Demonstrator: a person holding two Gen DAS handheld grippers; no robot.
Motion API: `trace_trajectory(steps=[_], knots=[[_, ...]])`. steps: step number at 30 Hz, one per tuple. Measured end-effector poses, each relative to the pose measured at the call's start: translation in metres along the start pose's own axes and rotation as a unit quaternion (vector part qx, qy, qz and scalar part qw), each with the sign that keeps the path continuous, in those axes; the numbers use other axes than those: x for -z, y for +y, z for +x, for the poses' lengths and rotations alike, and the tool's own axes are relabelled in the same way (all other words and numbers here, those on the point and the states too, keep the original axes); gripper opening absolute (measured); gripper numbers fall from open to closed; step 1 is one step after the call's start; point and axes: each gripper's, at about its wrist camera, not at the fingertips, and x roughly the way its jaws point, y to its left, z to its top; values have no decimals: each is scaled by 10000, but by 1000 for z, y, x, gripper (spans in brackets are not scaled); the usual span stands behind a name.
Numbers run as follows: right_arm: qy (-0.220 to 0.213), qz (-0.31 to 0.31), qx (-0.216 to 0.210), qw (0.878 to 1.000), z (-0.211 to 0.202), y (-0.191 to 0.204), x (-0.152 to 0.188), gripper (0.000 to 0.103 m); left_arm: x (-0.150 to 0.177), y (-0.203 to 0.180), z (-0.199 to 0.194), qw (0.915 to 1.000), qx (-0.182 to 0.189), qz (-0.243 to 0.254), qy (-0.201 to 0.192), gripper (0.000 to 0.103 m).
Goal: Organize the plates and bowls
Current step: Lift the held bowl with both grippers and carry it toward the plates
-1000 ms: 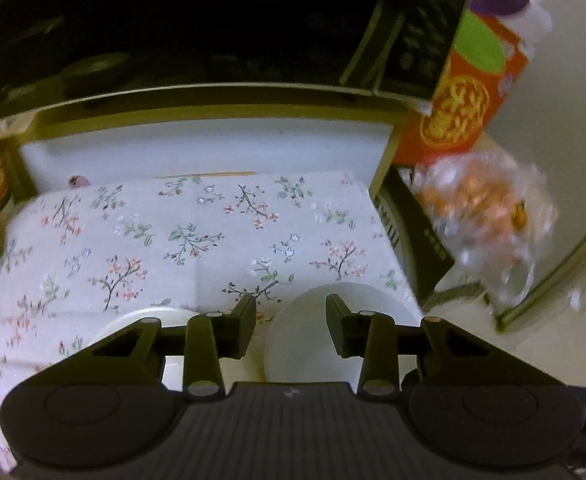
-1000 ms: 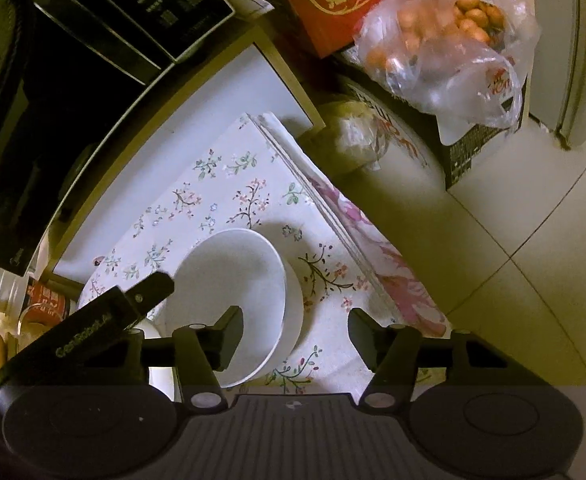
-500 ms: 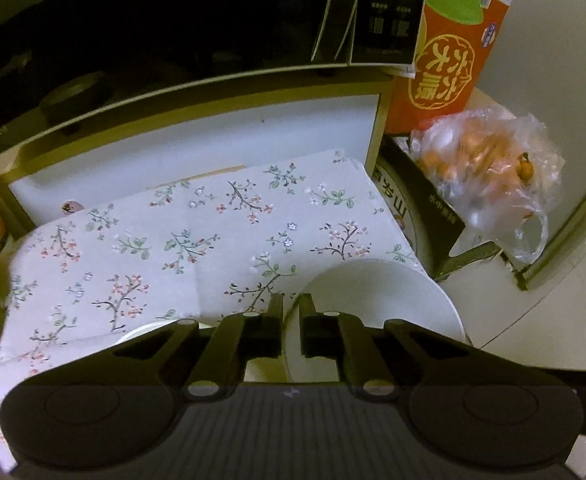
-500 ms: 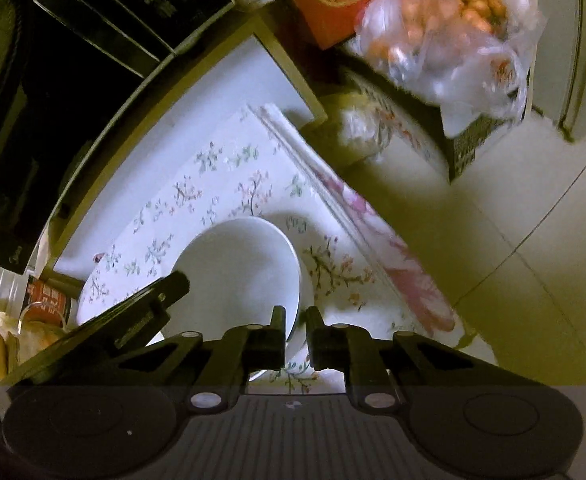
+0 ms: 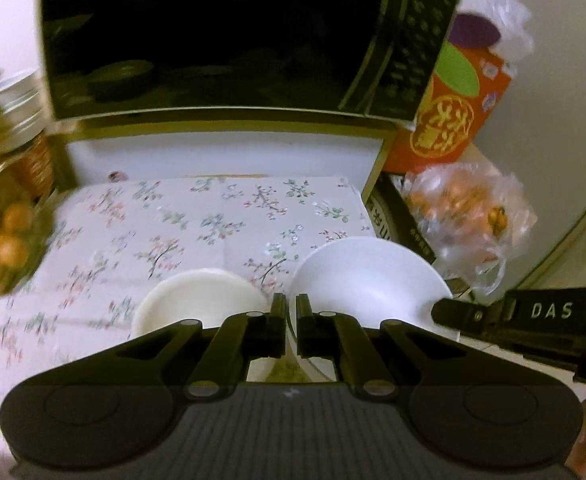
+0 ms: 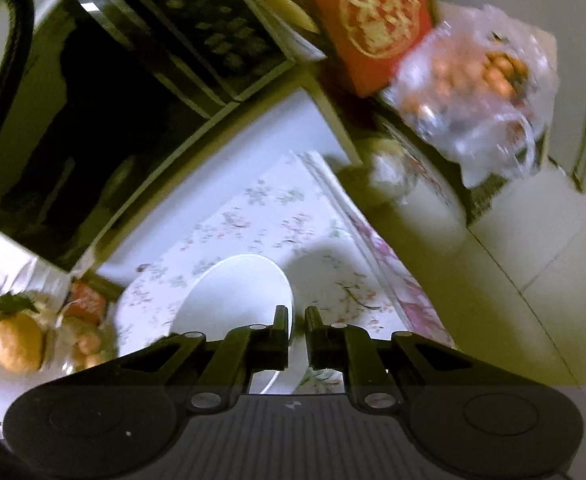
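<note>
Pinching opposite rims of the white bowl [image 5: 367, 276], left tongs [image 5: 291, 322] and right tongs [image 6: 297, 330] both clamped, bowl raised over floral cloth surface [image 5: 197, 216], small plate [image 5: 201, 300] at its 9 o'clock.

A domestic kitchen or dining corner. A black glass-fronted microwave oven [image 5: 221, 36] stands on a white, wood-edged shelf [image 5: 229, 152] above a surface covered by a white floral-print tablecloth [image 5: 197, 232]. Household provisions crowd the margins: a red-orange printed cardboard gift box [image 5: 453, 120], a clear plastic bag of small orange fruits [image 5: 461, 216], a dish of oranges [image 5: 9, 236] at the left, and a stack of white plates [image 5: 17, 96] behind it. White ceramic bowls [image 5: 369, 276] sit at the cloth's near edge; pale floor tiles [image 6: 525, 264] show alongside.
</note>
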Motion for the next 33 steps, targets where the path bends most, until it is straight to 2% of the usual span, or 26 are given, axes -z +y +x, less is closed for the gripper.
trace_trajectory(steps=[4,8,13,21,30,33], knots=[[-176,-478,-136,9986,-22,19,7,9,11,14,-20,9996,56,-269,16,4],[-143,-737,-263,9968,-37,31,19,10,21,27,-36,9984,111,-552,66,4],[-130,-1261,-368,9913,-54,49,40,11,37,39,-58,9972,3,-751,52,4],[327,-1601,-345,9860,-58,63,78,11,68,54,-94,9969,-128,-776,13,4],[730,-2163,-397,9728,-64,77,122,13,119,75,-105,9937,-232,-1029,367,5],[937,-2323,-274,9677,-57,78,138,13,132,78,-103,9934,-295,-1012,460,5]])
